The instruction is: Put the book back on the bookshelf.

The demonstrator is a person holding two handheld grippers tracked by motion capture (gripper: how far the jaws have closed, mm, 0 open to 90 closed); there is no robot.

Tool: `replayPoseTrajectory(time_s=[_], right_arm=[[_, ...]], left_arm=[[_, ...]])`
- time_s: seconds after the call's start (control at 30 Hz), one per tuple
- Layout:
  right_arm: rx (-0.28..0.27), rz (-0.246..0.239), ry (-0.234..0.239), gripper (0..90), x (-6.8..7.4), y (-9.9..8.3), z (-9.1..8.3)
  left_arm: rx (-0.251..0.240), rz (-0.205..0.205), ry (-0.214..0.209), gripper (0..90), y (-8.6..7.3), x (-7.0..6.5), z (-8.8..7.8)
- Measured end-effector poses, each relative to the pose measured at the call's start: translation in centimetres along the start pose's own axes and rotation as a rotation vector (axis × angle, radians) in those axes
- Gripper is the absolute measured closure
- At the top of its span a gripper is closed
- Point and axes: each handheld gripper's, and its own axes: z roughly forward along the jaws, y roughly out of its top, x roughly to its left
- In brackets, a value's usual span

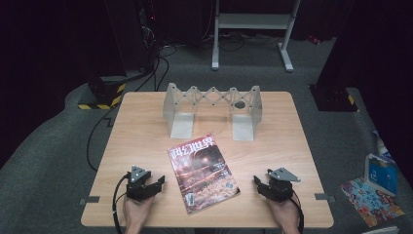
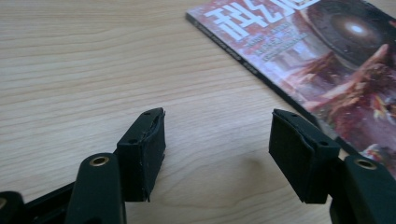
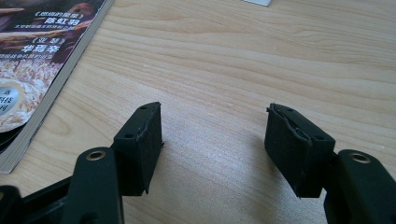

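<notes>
Here, a magazine flat in the middle of the worktop. At lower left, left gripper, jaws wide open, holding nothing. At lower right, right gripper, jaws open too, empty. Behind, toward the top, a grey rack.

A wooden desk carries a magazine with a red cover and white characters, lying flat near its middle and turned slightly askew. Toward the far edge stands a pale, translucent expanding rack with a crisscross lattice between two end plates, each with a flat foot reaching toward the near side. On the grey floor to the right lie a blue book and a colourful sheet, and a white metal frame stands beyond the desk.
</notes>
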Motion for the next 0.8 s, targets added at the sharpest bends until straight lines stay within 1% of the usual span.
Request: replayPoseTrajectory(time_s=[0.13, 0.37, 0.43, 0.47, 0.53, 0.6, 0.8], right_arm=[[0.0, 0.0, 0.001, 36.5, 0.0, 0.0, 0.0], [0.0, 0.0, 0.001, 36.5, 0.0, 0.0, 0.0], [0.0, 0.0, 0.001, 36.5, 0.0, 0.0, 0.0], [0.0, 0.0, 0.001, 36.5, 0.0, 0.0, 0.0], [0.0, -0.001, 0.001, 36.5, 0.0, 0.0, 0.0], [0.0, -0.001, 0.001, 36.5, 0.0, 0.0, 0.0], [0.0, -0.002, 0.002, 36.5, 0.0, 0.0, 0.0]], left_arm=[[0.01, 0.028, -0.004, 36.3, 0.4, -0.8, 0.3], [0.008, 0.03, -0.027, 36.0, 1.2, -2.2, 1.1], [0.006, 0.015, -0.032, 35.8, 1.3, -2.5, 1.5], [0.006, 0.015, -0.032, 35.7, 1.3, -2.5, 1.5], [0.015, 0.012, -0.035, 35.7, 1.4, -2.8, 2.1], [0.01, 0.015, -0.032, 35.2, 1.6, -3.0, 2.5], [0.03, 0.046, -0.023, 35.0, 2.5, -3.6, 3.4]])
